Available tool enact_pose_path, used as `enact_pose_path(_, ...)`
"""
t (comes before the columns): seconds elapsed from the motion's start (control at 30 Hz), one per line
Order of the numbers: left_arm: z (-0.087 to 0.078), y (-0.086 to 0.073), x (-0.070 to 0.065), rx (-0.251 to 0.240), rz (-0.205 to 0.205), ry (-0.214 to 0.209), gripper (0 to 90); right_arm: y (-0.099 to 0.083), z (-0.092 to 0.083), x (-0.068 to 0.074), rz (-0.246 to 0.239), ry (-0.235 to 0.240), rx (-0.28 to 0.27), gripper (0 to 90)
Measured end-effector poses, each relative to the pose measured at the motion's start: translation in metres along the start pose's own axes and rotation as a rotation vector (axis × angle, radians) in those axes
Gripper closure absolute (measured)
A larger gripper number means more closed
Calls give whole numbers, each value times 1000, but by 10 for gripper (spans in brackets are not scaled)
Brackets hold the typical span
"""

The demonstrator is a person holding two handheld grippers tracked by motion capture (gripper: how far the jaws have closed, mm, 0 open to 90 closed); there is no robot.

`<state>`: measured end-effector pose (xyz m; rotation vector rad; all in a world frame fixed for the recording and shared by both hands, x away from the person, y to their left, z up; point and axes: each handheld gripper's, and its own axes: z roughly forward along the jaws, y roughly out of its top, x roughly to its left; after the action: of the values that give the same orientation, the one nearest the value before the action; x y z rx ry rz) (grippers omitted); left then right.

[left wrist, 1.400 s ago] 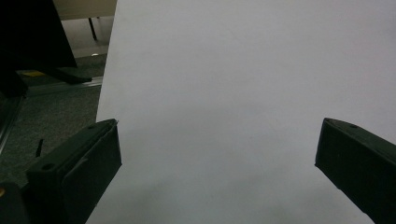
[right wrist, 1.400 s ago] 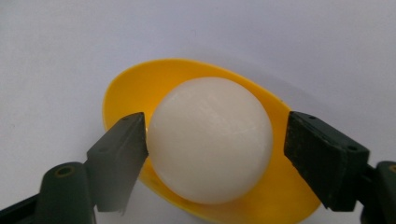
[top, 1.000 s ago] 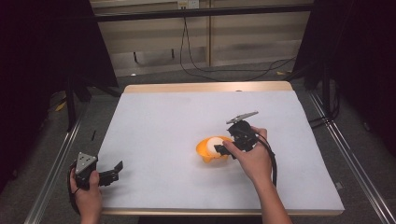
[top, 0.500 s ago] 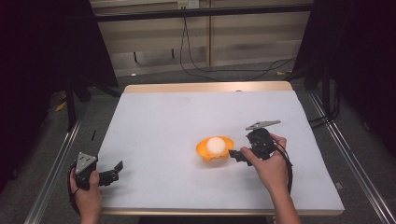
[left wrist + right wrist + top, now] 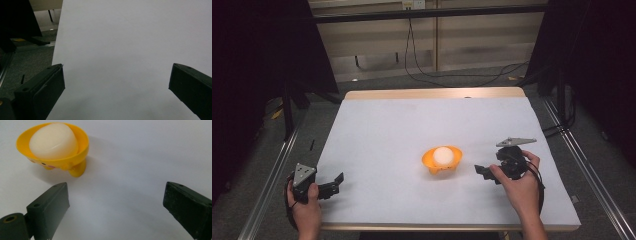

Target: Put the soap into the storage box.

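Orange plastic catches the eye first: a small orange bowl [image 5: 441,162] sits just below the middle of the high view on the white table [image 5: 412,125], with a white egg-shaped piece [image 5: 443,155] nested in it. In the right gripper view the bowl [image 5: 53,150] lies in the upper left, standing on little stubby feet, and the egg [image 5: 53,140] rises above its rim.

We hold the right gripper [image 5: 486,171] right of the bowl, near it but apart; its jaws stand wide apart with nothing between them, as the right gripper view [image 5: 116,205] confirms. Our left gripper [image 5: 334,182] rests at the lower left of the high view, well apart from the bowl, jaws likewise spread over bare table [image 5: 117,82].

We judge both pieces light and rigid, with smooth, likely slippery surfaces. The egg looks loose in the bowl and could roll out if tipped. For the bowl, the rim wall offers the best pinch; for the egg, across its narrower sides, gently.
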<state>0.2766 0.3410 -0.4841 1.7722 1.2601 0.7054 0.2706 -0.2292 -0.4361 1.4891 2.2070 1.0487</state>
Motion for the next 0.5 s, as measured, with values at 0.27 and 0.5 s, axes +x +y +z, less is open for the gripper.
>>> enact_pose_path(0.27,0,0,0,-3,1,0,2,-16,-13,-16,30,-34,-5,55)
enact_pose_path(0.5,0,0,0,-3,6,1,2,-29,-24,-30,61,-58,-14,51)
